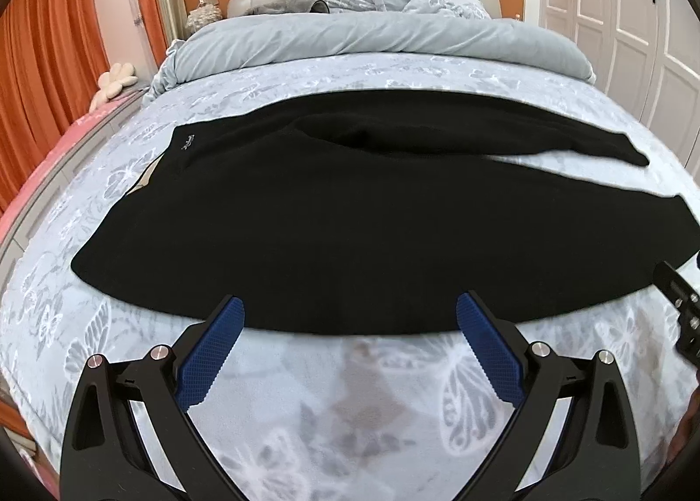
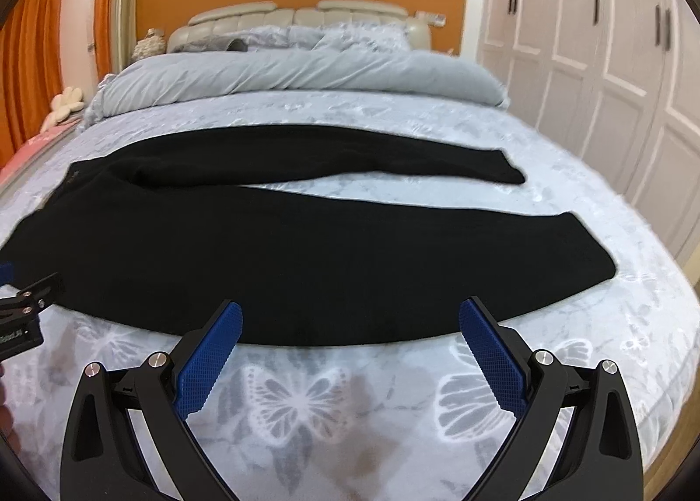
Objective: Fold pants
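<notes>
My black pants point(image 1: 315, 212) lie spread flat across the bed point(image 1: 350, 391), crosswise in front of me: waistband to the left, the two legs running off to the right. Nothing is folded yet, so I judge this the very start, the reach for the first fold.

Starting at the left, the waistband end point(image 1: 175, 151) shows a small light logo and a bit of pale lining at its edge. My left tongs point(image 1: 348, 314) hang spread wide and empty, their blue pads point(image 1: 218, 348) just at the near hem of the seat, over the butterfly-print bedspread.

Moving right, the legs part: the far leg point(image 2: 393, 155) angles away with a wedge of bedspread between it and the near leg point(image 2: 481, 256). My right tongs point(image 2: 350, 317) are likewise wide apart, holding nothing, at the near edge of that near leg.

Next, as I see it, I should pinch the near edge with both tongs, one by the waist and one along the leg, lift and carry it over onto the far leg so the legs stack. The splay means I must line up the cuffs, and the soft fabric may sag between my grips.
</notes>
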